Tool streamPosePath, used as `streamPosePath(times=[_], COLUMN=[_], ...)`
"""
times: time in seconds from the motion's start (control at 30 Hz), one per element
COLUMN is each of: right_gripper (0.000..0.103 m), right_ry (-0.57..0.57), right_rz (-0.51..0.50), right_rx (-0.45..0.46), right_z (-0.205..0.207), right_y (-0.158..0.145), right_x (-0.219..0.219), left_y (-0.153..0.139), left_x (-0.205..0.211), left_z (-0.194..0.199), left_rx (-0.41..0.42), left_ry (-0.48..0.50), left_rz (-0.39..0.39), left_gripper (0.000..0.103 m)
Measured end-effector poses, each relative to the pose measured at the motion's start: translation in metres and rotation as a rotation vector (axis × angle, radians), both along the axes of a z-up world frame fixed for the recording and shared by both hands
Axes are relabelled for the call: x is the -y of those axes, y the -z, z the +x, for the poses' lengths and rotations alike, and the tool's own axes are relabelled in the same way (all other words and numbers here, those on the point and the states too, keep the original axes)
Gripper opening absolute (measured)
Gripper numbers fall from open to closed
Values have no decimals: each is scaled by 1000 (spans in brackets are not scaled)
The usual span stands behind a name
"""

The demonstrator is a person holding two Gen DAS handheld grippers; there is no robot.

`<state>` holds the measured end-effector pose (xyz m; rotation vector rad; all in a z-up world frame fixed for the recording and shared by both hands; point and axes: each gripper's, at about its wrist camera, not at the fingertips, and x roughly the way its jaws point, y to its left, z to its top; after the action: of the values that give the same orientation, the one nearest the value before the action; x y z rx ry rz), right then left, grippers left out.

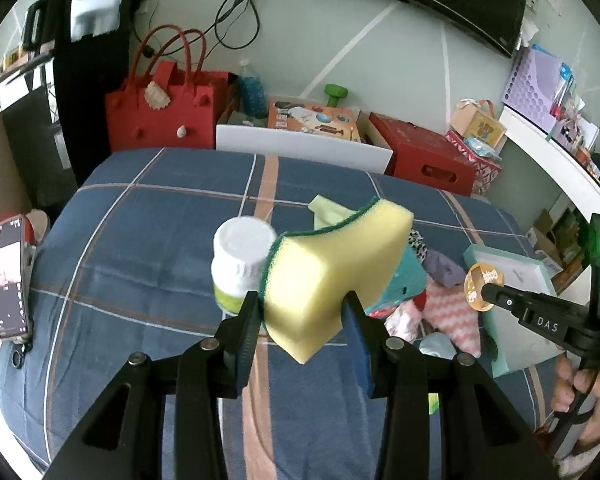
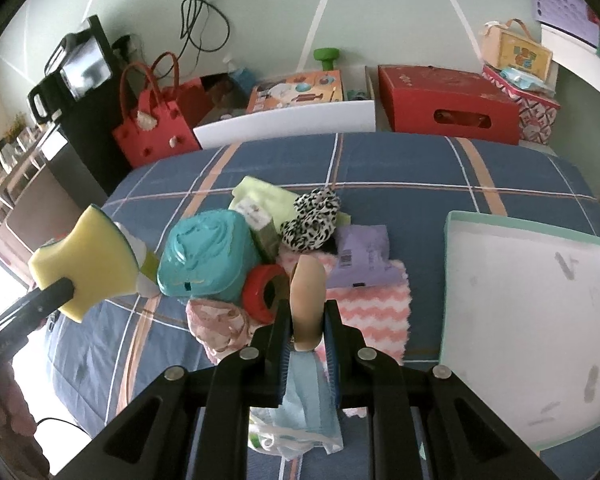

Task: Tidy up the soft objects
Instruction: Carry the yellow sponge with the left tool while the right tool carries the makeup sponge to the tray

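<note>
Supporting surface: a bed [image 2: 420, 168] covered by a blue plaid sheet with white and salmon stripes. Resting on it, centre: a heap of soft items. These include a pale yellow-green cloth [image 2: 260, 196] at the far edge, a leopard-print item [image 2: 312, 218] beside it, a lilac cloth [image 2: 362, 258], a pink-and-white zigzag cloth [image 2: 374, 312], a teal container [image 2: 206, 258] and a red ring-shaped item [image 2: 260, 292] touching it. A light blue cloth [image 2: 308, 400] lies at the near edge of the heap. To the right of the heap, apart from it: an open white tray with a mint-green rim [image 2: 452, 280]. Left of the heap stands a white-capped bottle [image 1: 240, 260]
</note>
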<state>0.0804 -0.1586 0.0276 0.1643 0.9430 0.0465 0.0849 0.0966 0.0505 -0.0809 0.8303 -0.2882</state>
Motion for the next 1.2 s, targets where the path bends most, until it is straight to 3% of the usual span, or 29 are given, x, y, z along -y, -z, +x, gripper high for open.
streamPosePath(times=[0.27, 0.67, 0.93, 1.2], right_gripper=[17, 17, 17, 17], right_ry=[47, 265, 418, 532], right_rz=[17, -12, -8, -24], right_rx=[32, 49, 32, 21], right_z=[-4, -12, -21, -22], right_y=[-10, -20, -15, -9], right_x=[22, 95, 145, 181], left_y=[-20, -38, -26, 6], left_x=[53, 158, 232, 282], left_z=[12, 29, 40, 46], left_rx=[-9, 14, 3, -47], left_ry=[33, 154, 288, 402], left_rz=[61, 87, 87, 59], left_gripper=[42, 42, 43, 43])
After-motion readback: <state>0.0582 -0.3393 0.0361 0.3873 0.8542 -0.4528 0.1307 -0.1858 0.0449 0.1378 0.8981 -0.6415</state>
